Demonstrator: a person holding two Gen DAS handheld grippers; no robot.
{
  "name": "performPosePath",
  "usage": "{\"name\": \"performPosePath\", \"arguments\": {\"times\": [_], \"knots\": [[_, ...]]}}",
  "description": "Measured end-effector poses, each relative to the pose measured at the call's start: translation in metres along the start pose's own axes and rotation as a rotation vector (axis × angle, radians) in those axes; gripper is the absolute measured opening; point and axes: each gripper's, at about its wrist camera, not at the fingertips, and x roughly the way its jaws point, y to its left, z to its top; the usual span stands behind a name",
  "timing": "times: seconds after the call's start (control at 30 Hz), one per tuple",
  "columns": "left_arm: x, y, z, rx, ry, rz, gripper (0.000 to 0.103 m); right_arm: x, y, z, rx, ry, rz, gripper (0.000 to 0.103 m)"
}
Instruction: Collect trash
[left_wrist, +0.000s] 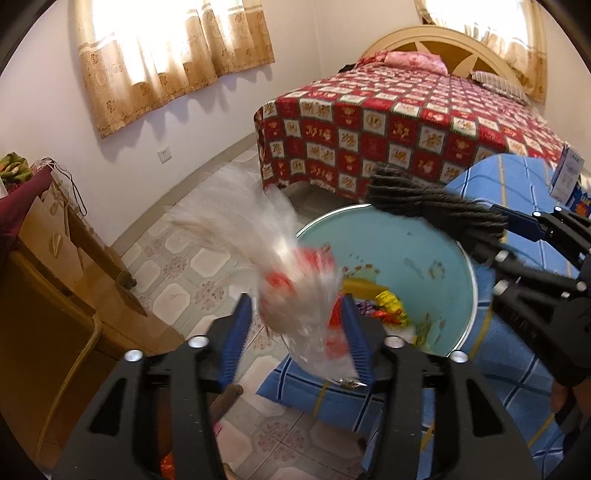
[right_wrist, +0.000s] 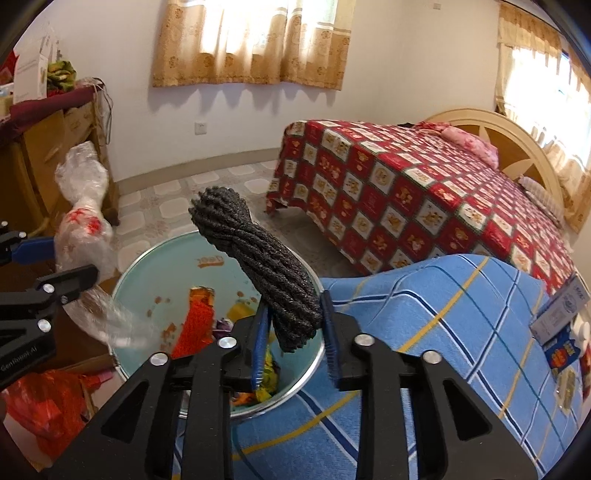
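Left hand-held gripper (left_wrist: 295, 332): its 2 blue pads pinch a crumpled clear plastic bag with red print (left_wrist: 295, 280); the bag stands up from the jaws, motion-blurred, beside the near-left rim of the basin.

Right hand-held gripper (right_wrist: 295, 332): 2 blue pads clamp the lower end of a dark grey rope bundle (right_wrist: 255, 266). The bundle tilts up and to the left, over the basin.

Pale blue round basin (right_wrist: 162, 273): sits on a surface covered with a blue plaid cloth (right_wrist: 443, 306), at its left edge. Inside lie 1 orange-red piece (right_wrist: 194, 325) and some yellow wrappers (left_wrist: 391, 306).

Right of the basin, at the cloth's far-right edge: 1 white-and-blue box (right_wrist: 561, 314).

Floor, left of the basin: 1 red plastic bag (right_wrist: 44, 402); further left, a wooden cabinet (right_wrist: 48, 155).

Beyond: tiled floor (right_wrist: 162, 206), then a bed with a red patterned cover (right_wrist: 424, 192). Back wall: 1 curtained window (right_wrist: 251, 40).
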Motion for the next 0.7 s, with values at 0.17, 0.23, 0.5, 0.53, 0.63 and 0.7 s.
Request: {"name": "performPosePath", "arguments": {"times": [0.17,0.23,0.5,0.53,0.63,0.7], "knots": [[-0.011,-0.001,0.001,-0.007,-0.033,-0.013,0.071,-0.008,-0.003,-0.003,0.042,-0.016,-0.008,0.061],[-0.016,-0.002,0.000,-0.013,-0.040,-0.022,0.074,-0.019,-0.006,-0.005,0.068,-0.039,-0.014,0.066],[-0.049,0.002,-0.001,-0.047,-0.134,-0.008,0.089,-0.082,-0.021,-0.026,0.151,-0.160,-0.088,0.077],[-0.054,0.002,-0.001,-0.052,-0.145,-0.009,0.091,-0.088,-0.023,-0.028,0.155,-0.172,-0.097,0.077],[-0.070,0.001,0.000,-0.057,-0.186,-0.005,0.094,-0.112,-0.028,-0.034,0.173,-0.221,-0.131,0.077],[-0.078,0.000,0.000,-0.056,-0.202,-0.011,0.094,-0.119,-0.033,-0.035,0.178,-0.238,-0.143,0.078]]}}
